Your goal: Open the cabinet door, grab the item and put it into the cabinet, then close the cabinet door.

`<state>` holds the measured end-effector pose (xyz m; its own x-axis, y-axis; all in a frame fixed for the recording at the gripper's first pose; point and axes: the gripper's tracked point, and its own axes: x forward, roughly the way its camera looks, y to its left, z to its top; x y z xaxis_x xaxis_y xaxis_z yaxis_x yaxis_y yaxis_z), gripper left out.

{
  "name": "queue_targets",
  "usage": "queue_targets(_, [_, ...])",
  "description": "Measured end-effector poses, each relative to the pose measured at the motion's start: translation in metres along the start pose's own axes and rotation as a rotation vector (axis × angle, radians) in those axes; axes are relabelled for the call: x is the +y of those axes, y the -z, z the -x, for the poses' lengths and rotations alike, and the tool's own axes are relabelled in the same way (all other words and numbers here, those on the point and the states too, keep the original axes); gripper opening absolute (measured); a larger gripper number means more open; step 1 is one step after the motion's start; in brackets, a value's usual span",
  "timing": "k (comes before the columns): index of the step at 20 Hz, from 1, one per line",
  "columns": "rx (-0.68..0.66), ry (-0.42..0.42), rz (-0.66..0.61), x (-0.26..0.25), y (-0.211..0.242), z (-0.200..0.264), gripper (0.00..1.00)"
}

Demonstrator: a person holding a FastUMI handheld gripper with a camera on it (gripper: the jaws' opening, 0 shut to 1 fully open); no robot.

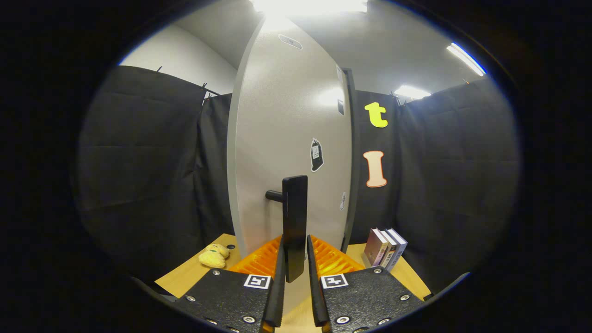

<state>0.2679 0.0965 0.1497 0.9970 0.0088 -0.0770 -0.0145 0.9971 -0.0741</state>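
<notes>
- Black-curtained booth, pale wooden tabletop (185, 277).
- Gripper (294, 263) narrowed around black bar handle (295, 217) of grey cabinet door (277, 138); contact unclear.
- Yellow plush toy (213, 255) left, beside cabinet.
- Squeeze firmly, pull along hinge arc.

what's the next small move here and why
Probably close the fingers on the black door handle. The hand-held gripper has its fingers on either side of the handle's lower end, with slight gaps visible, so it seems not yet clamped. The cabinet door needs a firm hold before it can be swung. The plush toy waits on the table.
</notes>
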Motion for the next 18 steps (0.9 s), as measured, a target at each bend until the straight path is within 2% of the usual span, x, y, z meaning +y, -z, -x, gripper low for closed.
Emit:
queue_targets(6, [-0.006,0.136,-0.009,-0.031,0.001,0.011,0.25])
queue_targets(9, [-0.026,0.255,0.034,-0.065,-0.003,0.013,0.13])
queue_targets(12, [-0.018,0.25,-0.061,-0.063,0.004,0.013,0.09])
queue_targets(14, [-0.039,0.27,-0.028,-0.064,-0.002,0.017,0.09])
queue_targets(18, [-0.039,0.225,0.022,-0.065,-0.005,0.016,0.1])
